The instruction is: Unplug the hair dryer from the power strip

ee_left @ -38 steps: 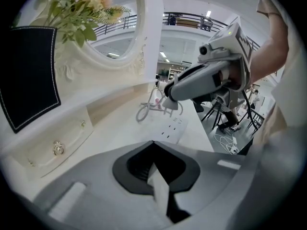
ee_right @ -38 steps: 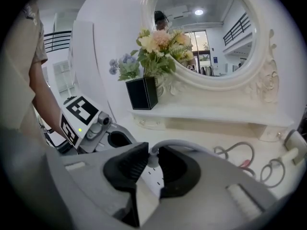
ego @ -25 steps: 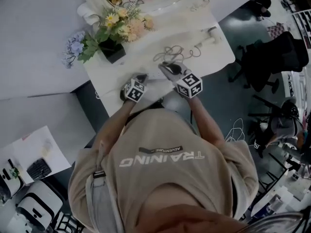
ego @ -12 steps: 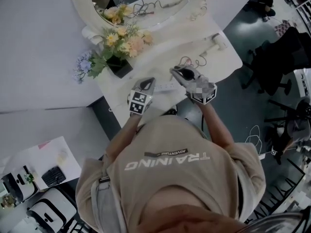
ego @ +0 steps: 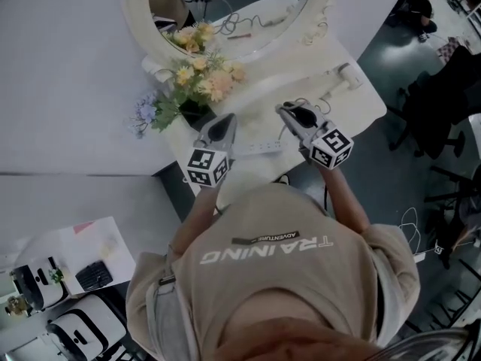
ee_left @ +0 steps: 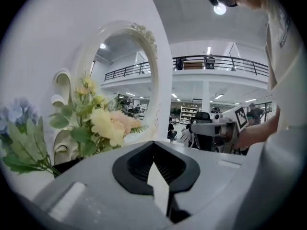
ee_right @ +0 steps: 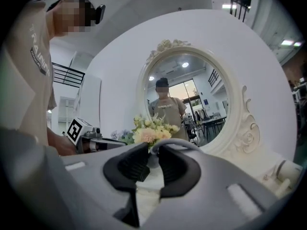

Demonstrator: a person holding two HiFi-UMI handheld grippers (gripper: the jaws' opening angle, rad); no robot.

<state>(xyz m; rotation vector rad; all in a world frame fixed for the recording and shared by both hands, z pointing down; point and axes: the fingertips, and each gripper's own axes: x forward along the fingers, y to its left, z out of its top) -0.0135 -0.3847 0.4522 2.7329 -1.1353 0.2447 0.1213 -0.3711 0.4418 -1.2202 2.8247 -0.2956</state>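
Both grippers moved fwd over table since earlier. Left gripper jaws together, empty, over power strip, prob to brace it. Right gripper jaws slightly apart by cord. Hair dryer lies far right.

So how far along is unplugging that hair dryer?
Nothing looks done. In hand: the left claw, shut, and right claw, open, hover empty near the long white power strip. Left: gripping and pulling the plug of the white hair dryer lying beyond.

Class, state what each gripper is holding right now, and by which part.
Nothing is held. The left gripper has its jaws together on nothing; the right gripper has them apart, empty.
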